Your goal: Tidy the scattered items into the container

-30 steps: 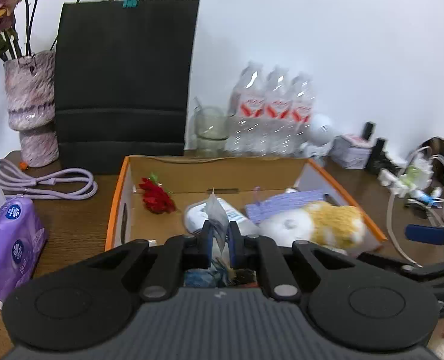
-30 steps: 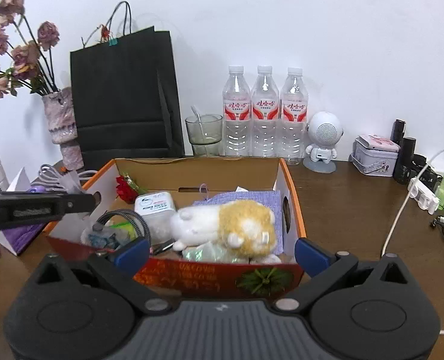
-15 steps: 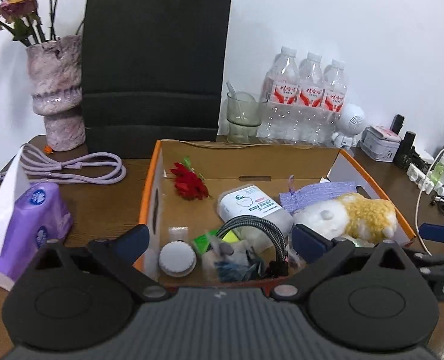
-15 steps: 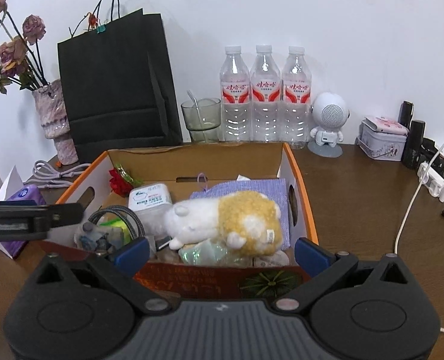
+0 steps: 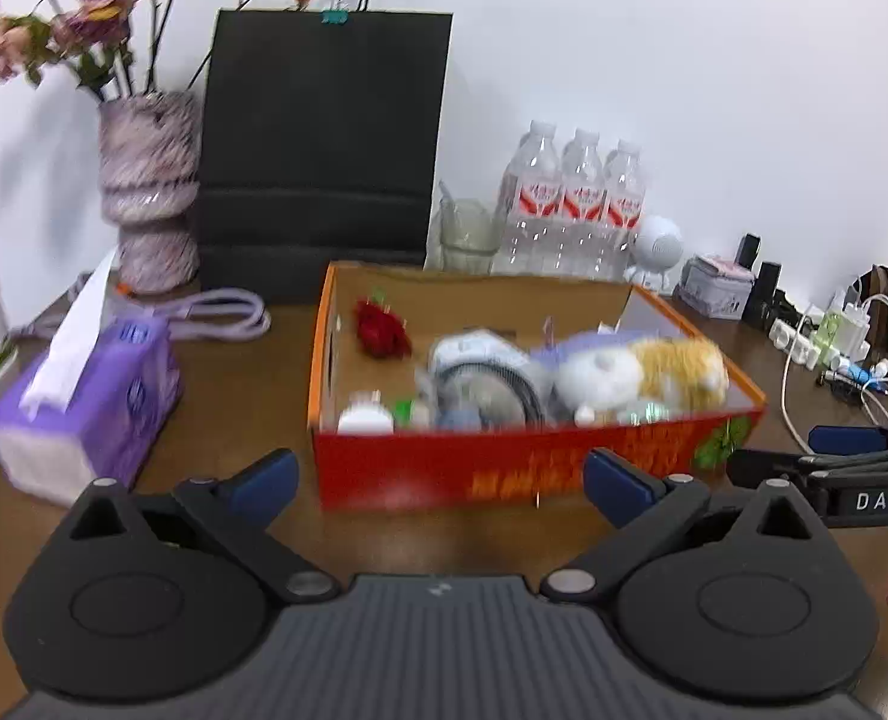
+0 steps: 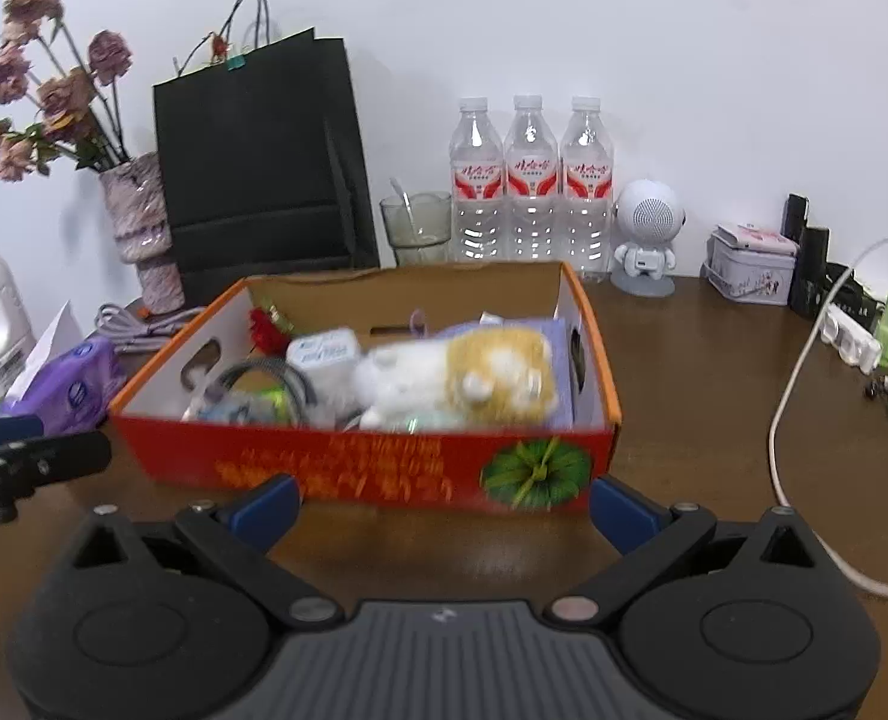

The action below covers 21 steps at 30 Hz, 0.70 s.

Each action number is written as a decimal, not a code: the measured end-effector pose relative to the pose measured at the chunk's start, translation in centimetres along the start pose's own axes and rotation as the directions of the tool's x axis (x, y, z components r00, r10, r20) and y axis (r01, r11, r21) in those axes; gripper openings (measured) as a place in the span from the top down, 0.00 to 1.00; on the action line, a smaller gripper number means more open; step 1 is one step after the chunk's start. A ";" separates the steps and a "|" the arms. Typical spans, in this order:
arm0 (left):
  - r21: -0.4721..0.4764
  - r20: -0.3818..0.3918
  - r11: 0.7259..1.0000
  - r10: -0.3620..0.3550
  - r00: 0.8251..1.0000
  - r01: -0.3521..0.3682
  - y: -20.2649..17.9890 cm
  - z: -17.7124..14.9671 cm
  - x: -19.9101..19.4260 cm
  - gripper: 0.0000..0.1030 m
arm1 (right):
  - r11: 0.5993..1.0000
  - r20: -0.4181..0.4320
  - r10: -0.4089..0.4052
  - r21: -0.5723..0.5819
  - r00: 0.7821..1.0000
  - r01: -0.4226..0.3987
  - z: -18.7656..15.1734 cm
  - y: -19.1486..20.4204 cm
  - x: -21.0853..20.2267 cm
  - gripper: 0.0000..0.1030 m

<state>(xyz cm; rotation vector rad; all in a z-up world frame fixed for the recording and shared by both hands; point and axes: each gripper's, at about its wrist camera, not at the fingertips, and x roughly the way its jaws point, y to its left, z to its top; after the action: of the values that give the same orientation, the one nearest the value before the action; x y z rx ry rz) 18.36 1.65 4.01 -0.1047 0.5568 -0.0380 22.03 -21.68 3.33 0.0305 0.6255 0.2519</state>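
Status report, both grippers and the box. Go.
Left gripper open, empty. Right gripper open, empty. Both short of the box; plush and cable inside. Nothing between grippers and box.

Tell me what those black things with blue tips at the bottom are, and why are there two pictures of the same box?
Those are grabbing tools, like big tongs. A person holds one in each hand, and each tool carries a small camera that looks out along its two fingers. So one picture comes from the left gripper and the other from the right gripper. Both point at the same red and orange cardboard box on a brown table. Inside the box you can see a white and yellow plush toy, a red flower and other small items, though they are blurry. Beside the box sits a purple tissue pack. Both grippers are open with nothing between their fingers. The tools are near the box's front, not reaching into it.
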 end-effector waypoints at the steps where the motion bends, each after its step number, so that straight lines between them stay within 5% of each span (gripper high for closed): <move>1: -0.004 0.007 1.000 0.005 1.000 -0.005 -0.1 -0.8 -0.3 0.00 | 1.000 0.006 -0.002 -0.006 1.000 0.002 -0.7 0.2 -0.3 0.00; 13: -0.027 0.131 0.999 0.033 0.991 -0.030 -0.7 -6.8 -3.8 0.00 | 0.999 0.090 0.024 -0.026 0.996 -0.022 -7.2 2.5 -3.2 0.00; 21: 0.050 0.189 0.987 0.138 0.972 -0.150 -2.4 -8.7 -4.0 0.00 | 0.999 0.172 -0.028 -0.026 0.985 0.033 -8.3 2.7 -3.5 0.00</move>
<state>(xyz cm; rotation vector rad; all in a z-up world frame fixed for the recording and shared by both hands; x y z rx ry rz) 10.37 -1.25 -0.96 -0.0050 0.3757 0.0947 13.88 -20.34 -1.12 0.0146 0.4505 0.2256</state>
